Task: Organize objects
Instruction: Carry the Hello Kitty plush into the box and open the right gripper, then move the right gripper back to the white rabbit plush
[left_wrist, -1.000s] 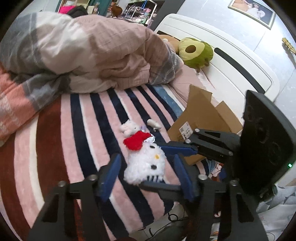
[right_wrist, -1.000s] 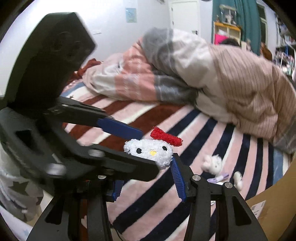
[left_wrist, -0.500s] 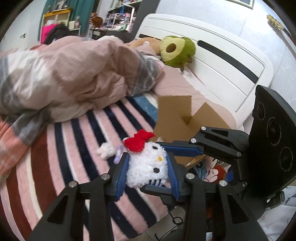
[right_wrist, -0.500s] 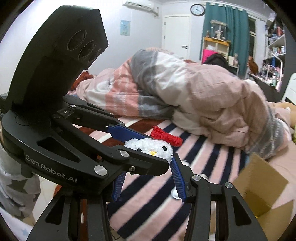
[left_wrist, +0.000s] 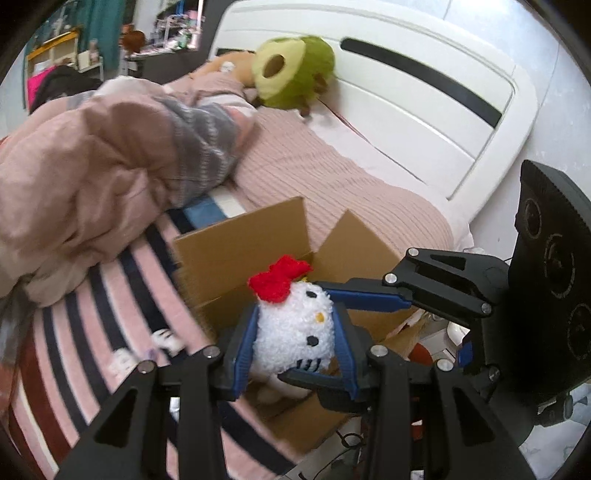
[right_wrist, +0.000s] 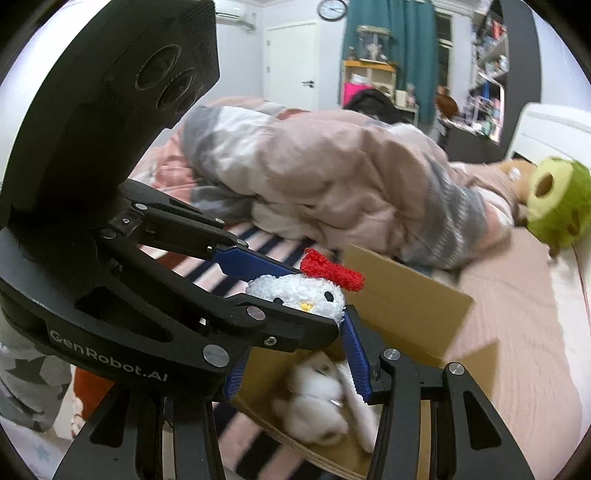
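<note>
The white plush kitty (left_wrist: 291, 332) with a red bow (left_wrist: 279, 281) is off the bed, pinched on both sides of its fluffy head between the blue pads of the left claw (left_wrist: 293, 345), and it hangs above the open cardboard box (left_wrist: 240, 251). In the right wrist view the same kitty (right_wrist: 299, 293) shows sideways, its bow (right_wrist: 332, 275) pointing up toward the right, with the left claw's black frame and blue pad reaching across in front of it. The right claw (right_wrist: 295, 363) stands narrowly apart with nothing between its pads, just beside and below the kitty; through its gap, blurred white plush things (right_wrist: 317, 402) lie on the floor of the box (right_wrist: 406, 295). The box sits on the bed with its flaps raised, one flap standing behind the kitty and another to the right of it. To the left of the box, on the striped blanket (left_wrist: 92, 325) of pink, navy and dark red bands, a small white toy (left_wrist: 166, 338) lies near the box wall; it is too blurred to tell more. Beyond the box a rumpled pink and grey duvet (left_wrist: 110, 166) is heaped across the bed, and a pink ribbed pillow (left_wrist: 332, 177) lies toward the white headboard (left_wrist: 424, 110). A green avocado plush (left_wrist: 291, 70) leans at the headboard's foot.
</note>
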